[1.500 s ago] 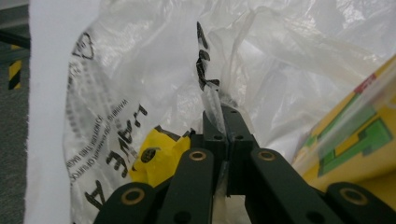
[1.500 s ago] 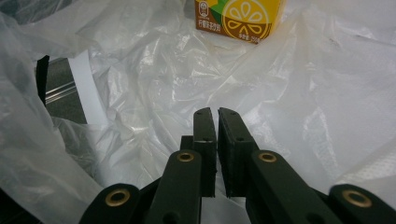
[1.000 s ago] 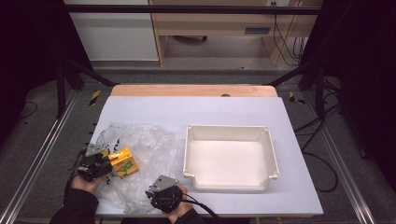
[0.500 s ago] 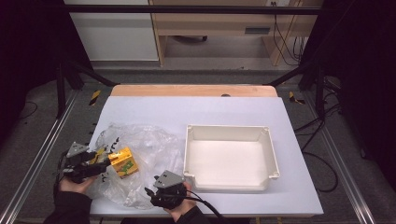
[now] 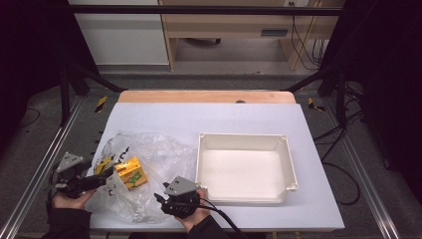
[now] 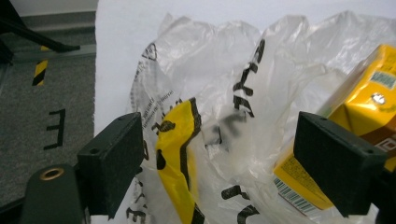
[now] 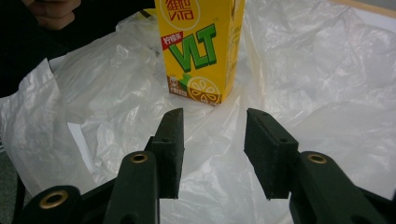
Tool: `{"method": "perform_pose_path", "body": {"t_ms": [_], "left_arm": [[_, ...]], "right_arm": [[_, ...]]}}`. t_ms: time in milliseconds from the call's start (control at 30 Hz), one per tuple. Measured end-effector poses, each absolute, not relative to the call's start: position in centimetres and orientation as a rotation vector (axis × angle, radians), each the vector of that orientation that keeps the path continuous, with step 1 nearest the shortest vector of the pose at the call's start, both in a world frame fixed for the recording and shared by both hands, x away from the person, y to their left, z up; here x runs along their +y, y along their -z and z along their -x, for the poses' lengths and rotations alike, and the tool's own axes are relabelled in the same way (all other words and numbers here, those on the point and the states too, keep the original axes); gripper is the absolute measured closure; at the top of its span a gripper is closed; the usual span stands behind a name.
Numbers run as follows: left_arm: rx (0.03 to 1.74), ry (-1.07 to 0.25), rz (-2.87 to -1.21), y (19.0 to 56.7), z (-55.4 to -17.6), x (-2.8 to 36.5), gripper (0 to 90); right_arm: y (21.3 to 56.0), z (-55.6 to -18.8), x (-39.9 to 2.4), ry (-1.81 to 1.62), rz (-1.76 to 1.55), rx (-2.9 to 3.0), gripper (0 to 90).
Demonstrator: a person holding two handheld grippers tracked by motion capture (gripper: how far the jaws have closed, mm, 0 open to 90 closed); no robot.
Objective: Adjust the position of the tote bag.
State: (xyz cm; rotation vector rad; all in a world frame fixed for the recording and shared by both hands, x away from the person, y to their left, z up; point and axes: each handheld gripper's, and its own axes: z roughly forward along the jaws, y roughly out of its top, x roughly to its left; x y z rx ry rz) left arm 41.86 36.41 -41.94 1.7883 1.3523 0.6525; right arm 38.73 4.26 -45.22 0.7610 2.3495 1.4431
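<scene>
Our left gripper (image 6: 219, 163) has just spread wide around the plastic bag (image 5: 149, 164), apparently to free the yellow carton (image 7: 201, 46). Our right gripper (image 7: 212, 149), jaws just narrowed and half apart, grips nothing.

- Grey floor (image 5: 149, 82) lies beyond the table's 12 o'clock edge.
- Wooden cabinet (image 5: 234, 25) stands at 12 o'clock, white panel (image 5: 119, 32) at 11.
- Dark curtains (image 5: 388, 74) at 3 o'clock.
</scene>
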Motion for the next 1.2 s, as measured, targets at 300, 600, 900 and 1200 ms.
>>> {"method": "perform_pose_path", "body": {"t_ms": [300, 600, 900, 1200], "left_arm": [[1.237, -0.671, -1.72, 39.9, -40.5, 36.9, 14.3], [1.154, -0.665, -1.738, 39.3, -39.9, 35.7, 13.0], [1.093, -0.639, -1.796, 39.6, -39.9, 34.0, 12.4], [1.046, -0.619, -1.86, 40.2, -40.3, 32.6, 10.6]], "right_arm": [[43.6, -39.3, 3.5, -1.457, -0.773, 2.309, 44.7], [41.8, -40.6, 1.3, -1.421, -0.837, 2.263, 27.8], [40.2, -41.3, -2.3, -1.409, -0.904, 2.223, 24.4], [39.4, -41.6, -7.3, -1.384, -0.962, 2.167, 23.3]]}}
